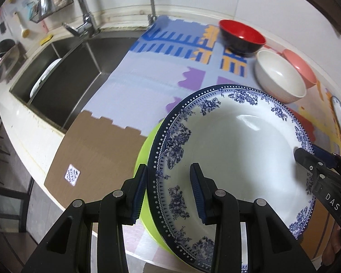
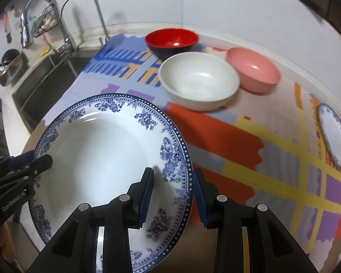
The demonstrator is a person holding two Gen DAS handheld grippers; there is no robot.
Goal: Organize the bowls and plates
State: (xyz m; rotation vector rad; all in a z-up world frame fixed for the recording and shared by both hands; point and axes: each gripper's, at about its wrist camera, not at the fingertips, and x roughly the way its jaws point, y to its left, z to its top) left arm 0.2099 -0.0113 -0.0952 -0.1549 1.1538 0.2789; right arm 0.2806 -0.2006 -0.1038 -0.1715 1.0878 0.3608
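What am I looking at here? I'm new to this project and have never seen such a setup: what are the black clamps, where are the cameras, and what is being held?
No robot: a person holds a two-fingered tool in each hand, with a wide-angle camera on each looking along its fingers. One picture is from the left gripper, the other from the right gripper. Together they hold a blue-and-white plate, each straddling the rim on opposite sides. Something lime green peeks out beneath it. On the patterned mat sit a red bowl, a white bowl, a pink bowl and a second blue-patterned plate. A sink lies to the left.
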